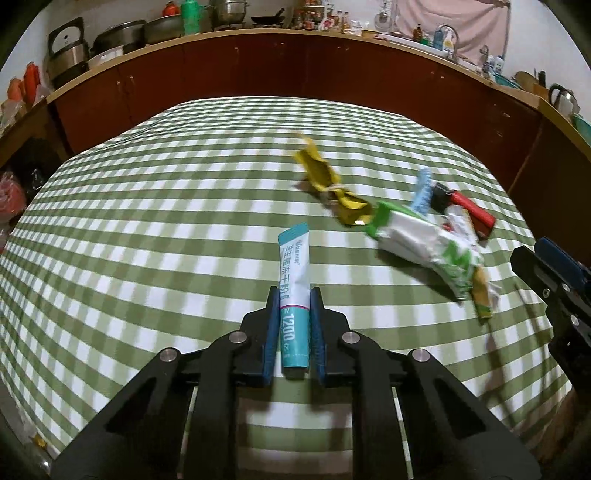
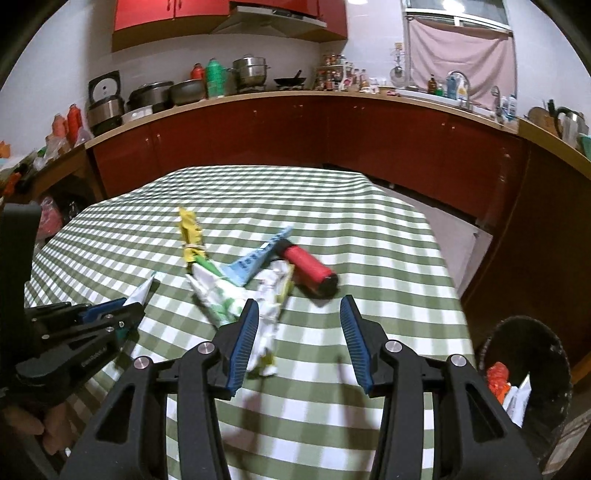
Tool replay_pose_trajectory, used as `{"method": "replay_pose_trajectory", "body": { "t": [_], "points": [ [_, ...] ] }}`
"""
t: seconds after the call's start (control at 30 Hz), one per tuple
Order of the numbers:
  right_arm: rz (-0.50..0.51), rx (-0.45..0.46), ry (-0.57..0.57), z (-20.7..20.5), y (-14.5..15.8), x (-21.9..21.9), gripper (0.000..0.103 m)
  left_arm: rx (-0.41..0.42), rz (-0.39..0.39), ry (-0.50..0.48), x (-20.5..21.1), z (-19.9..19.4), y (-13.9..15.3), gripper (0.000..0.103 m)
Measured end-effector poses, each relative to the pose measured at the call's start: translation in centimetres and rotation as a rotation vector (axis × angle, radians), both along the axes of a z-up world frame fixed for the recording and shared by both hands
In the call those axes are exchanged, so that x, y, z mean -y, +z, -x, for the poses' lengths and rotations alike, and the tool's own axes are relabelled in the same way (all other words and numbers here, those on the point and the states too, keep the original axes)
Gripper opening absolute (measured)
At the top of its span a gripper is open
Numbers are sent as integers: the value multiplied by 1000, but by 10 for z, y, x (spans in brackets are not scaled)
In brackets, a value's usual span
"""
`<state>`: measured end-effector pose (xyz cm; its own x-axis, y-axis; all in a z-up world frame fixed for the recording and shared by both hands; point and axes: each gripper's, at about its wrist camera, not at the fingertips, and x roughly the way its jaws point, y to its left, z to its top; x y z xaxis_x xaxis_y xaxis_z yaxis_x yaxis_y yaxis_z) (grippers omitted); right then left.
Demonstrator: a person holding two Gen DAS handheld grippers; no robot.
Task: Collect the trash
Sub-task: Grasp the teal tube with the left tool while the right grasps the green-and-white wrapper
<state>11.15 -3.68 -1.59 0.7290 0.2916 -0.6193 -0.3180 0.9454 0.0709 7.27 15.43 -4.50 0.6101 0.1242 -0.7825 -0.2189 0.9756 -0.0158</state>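
Trash wrappers (image 2: pixel 236 295) lying mid-frame on green checked tablecloth (image 2: pixel 332 229), red kitchen cabinets (image 2: pixel 295 129) running behind, left gripper (image 1: pixel 294 295) clamping teal sachet (image 1: pixel 293 266), right gripper (image 2: pixel 299 314) gaping, holding nothing.

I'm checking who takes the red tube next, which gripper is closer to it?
Right. The right gripper stands open just short of the red tube, which lies ahead and slightly right. The left gripper, shut on a teal sachet, sits across the wrapper pile.

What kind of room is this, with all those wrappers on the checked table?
A home kitchen, most likely. A long counter on red cabinets carries pots and a wok, a range hood hangs above them, and a sink tap stands by the window.
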Motion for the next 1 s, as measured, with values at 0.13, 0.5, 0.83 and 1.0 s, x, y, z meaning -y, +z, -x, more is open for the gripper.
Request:
{"method": "replay_pose_trajectory", "body": {
  "t": [0.13, 0.5, 0.83, 1.0],
  "points": [
    [12, 0, 36, -2, 0, -17, 51, 3, -8, 37, -21, 6, 2, 16],
    [71, -22, 119, -15, -3, -54, 54, 7, -18, 123, -70, 15, 3, 16],
    [172, -70, 161, -21, -14, -80, 52, 9, -4, 112, -76, 15, -1, 16],
    [178, -109, 176, -18, -21, -88, 37, 10, -24, 105, -74, 15, -1, 16]
  ]
}}
